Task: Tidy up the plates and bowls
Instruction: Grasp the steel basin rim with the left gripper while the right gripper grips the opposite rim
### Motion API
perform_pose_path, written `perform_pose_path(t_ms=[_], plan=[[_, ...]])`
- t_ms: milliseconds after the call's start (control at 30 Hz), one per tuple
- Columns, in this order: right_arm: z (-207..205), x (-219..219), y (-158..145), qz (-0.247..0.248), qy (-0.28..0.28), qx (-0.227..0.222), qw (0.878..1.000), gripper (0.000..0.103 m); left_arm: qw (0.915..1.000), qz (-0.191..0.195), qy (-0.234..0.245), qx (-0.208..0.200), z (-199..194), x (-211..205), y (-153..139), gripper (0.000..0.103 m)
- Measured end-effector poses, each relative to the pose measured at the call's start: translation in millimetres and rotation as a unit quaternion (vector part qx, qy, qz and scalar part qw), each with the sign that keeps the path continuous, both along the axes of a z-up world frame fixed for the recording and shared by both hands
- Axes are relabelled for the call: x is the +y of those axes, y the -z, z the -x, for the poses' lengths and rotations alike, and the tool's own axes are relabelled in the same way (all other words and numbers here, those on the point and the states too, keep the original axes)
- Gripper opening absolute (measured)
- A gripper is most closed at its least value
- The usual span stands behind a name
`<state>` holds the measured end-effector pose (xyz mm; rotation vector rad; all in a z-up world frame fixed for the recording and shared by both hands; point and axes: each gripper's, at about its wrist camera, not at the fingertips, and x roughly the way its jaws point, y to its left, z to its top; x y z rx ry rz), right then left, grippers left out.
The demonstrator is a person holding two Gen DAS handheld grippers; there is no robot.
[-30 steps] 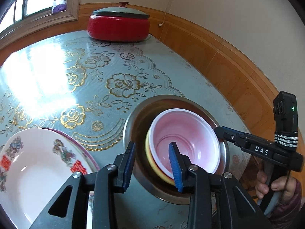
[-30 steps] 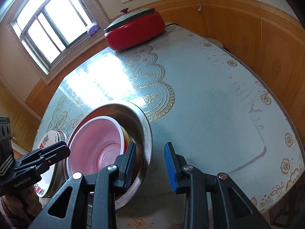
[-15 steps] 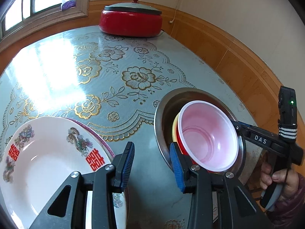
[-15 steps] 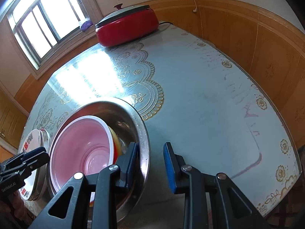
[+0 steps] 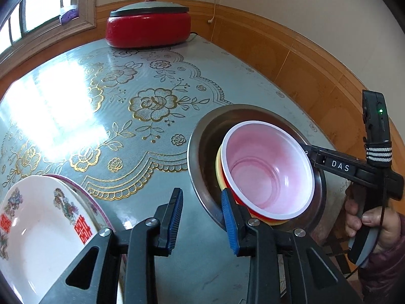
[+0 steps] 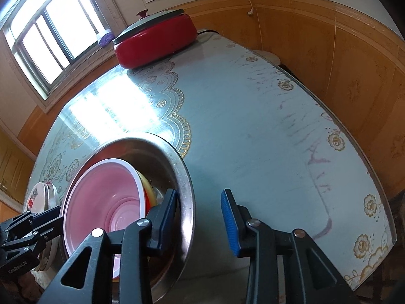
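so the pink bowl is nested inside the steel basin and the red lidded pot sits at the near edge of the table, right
Not quite. The pink bowl does sit nested in the steel basin, but the red lidded pot stands at the far edge of the table, by the wall. The left wrist view shows it.

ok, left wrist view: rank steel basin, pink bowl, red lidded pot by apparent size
1. steel basin, widest rim in frame.
2. pink bowl, sits inside the basin, so clearly smaller than it.
3. red lidded pot, looks smallest, but it stands at the table's far edge; true size against the bowl is unsure.
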<state>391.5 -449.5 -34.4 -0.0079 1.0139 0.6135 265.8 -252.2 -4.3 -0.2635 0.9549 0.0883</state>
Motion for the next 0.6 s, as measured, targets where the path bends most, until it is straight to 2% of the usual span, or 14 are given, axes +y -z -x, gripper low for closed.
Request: perform_pose_path(t_ms=[100,200,400,600], plan=[[-4.6,-6.5,1.1,-0.003,0.007,0.004,1.0,0.042,0.9996,0.022,-0.003,0.019,-11.3,1.9,4.1,0.032],[-6.5,-12.5,3.7,-0.008,0.005,0.009,1.0,0.047,0.9991,0.028,-0.006,0.03,-19.4,3.0,6.1,0.032],[-6.6,-16.3,3.4,-0.006,-0.011,0.006,1.0,0.048,0.9987,0.033,0.0,0.04,-29.1,0.6,9.1,0.021],[-9.9,-19.8,3.7,-0.017,-0.025,0.021,0.999,0.048,0.998,0.049,-0.002,0.038,-31.2,2.9,16.6,0.021]])
